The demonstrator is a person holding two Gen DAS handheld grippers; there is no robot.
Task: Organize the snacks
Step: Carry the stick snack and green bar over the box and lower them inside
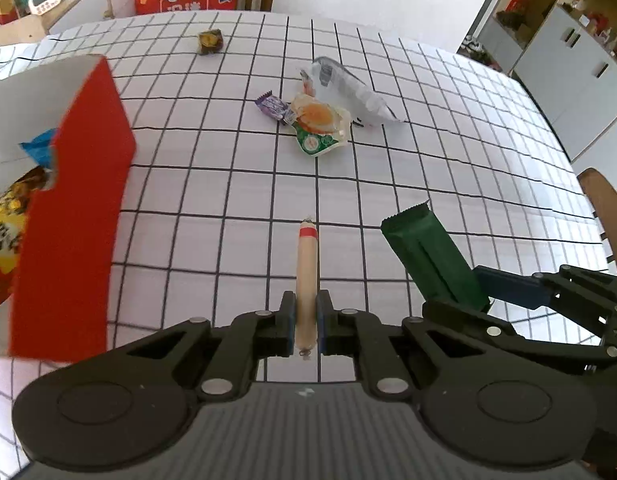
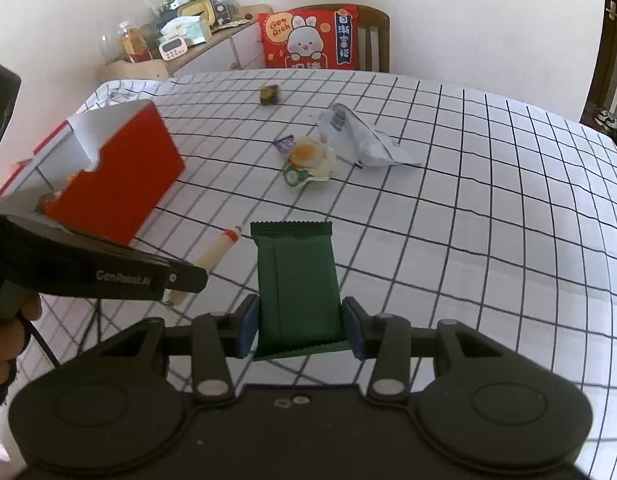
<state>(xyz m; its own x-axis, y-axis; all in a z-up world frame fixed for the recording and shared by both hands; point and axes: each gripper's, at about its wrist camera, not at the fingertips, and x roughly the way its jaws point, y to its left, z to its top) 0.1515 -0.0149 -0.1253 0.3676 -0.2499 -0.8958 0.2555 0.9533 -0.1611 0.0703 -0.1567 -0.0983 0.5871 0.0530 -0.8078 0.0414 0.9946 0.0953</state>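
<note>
My left gripper (image 1: 307, 322) is shut on a pale sausage stick (image 1: 307, 276) with a red band, held above the checked tablecloth. My right gripper (image 2: 299, 326) is shut on a dark green wrapped bar (image 2: 296, 280); the bar also shows in the left wrist view (image 1: 432, 258). A red open box (image 1: 74, 216) with snack packs inside stands to the left, also seen in the right wrist view (image 2: 120, 184). Loose snacks lie further ahead: a purple candy (image 1: 273, 106), an egg-picture pack (image 1: 320, 124), a silver pouch (image 1: 352, 94) and a small dark cube snack (image 1: 210, 41).
The checked tablecloth (image 2: 488, 220) covers the table. A red rabbit cushion (image 2: 308, 38) sits on a chair at the far edge. A cluttered sideboard (image 2: 180, 40) stands at the back left. White cabinets (image 1: 568, 68) stand at the right.
</note>
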